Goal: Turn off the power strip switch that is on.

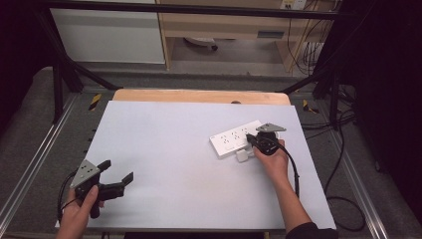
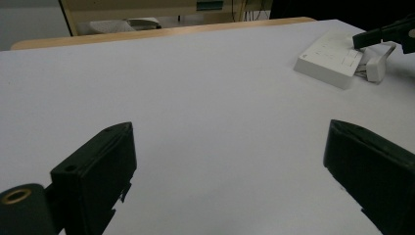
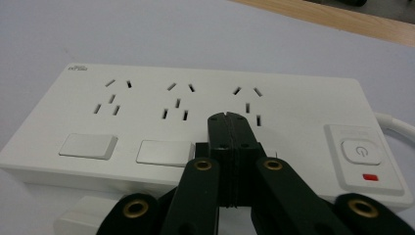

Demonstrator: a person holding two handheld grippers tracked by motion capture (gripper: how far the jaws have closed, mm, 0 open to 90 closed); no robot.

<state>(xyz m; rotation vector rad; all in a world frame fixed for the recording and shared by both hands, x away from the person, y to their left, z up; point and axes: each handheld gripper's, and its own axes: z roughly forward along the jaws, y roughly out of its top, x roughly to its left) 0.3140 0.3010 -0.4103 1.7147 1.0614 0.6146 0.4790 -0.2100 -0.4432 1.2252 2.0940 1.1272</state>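
1. White power strip (image 3: 205,117) lies near the tabletop's (image 1: 164,149) far right corner; your right tongs (image 3: 228,117), pressed together, rest on its third rocker switch.
2. Push off-centre and the tips could slip, shoving the strip.
3. Left tongs (image 1: 118,172) hang spread, empty, near the left corner.
4. Pale matte tabletop; dark frame, cables, carpet around.

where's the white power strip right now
In the high view the power strip lies on the right half of the white table, toward the far edge, with the shut right tongs over its near side and a small white plug beside it.
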